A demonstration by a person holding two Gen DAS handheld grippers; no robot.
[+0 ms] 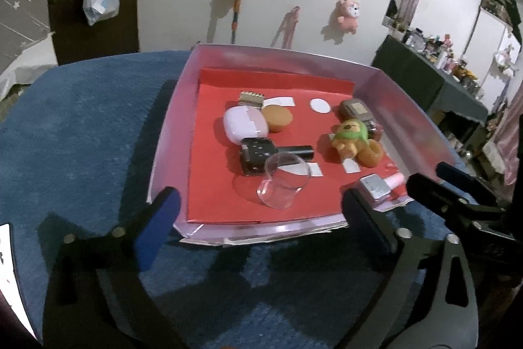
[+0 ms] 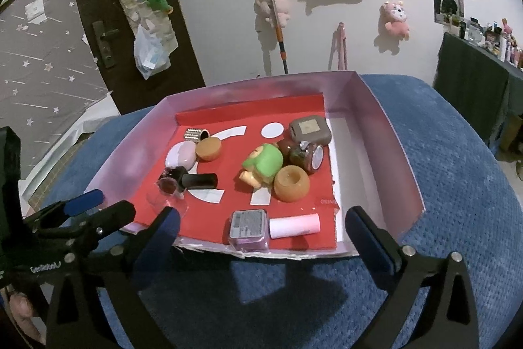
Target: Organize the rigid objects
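A pink-walled box (image 1: pixel 176 120) with a red liner holds the objects. A clear cup (image 1: pixel 284 182) lies on its side near the front, behind it a black tube (image 1: pixel 271 152), a pale pink case (image 1: pixel 245 123) and an orange cap (image 1: pixel 278 117). A green toy figure (image 1: pixel 351 136) leans on an orange pot (image 1: pixel 371 154). A nail polish bottle (image 2: pixel 250 228) lies at the front edge. My left gripper (image 1: pixel 260 208) hangs open over the box's near edge, its pads touching nothing. My right gripper (image 2: pixel 263 218) is open too, above the nail polish bottle.
The box rests on a blue cushion (image 2: pixel 457 201). A brown case (image 2: pixel 309 130), a dark jar (image 2: pixel 304 154) and a silver roller (image 2: pixel 196 133) lie farther back in the box. Beyond are a white wall with hung plush toys and a cluttered dark shelf (image 1: pixel 425 77).
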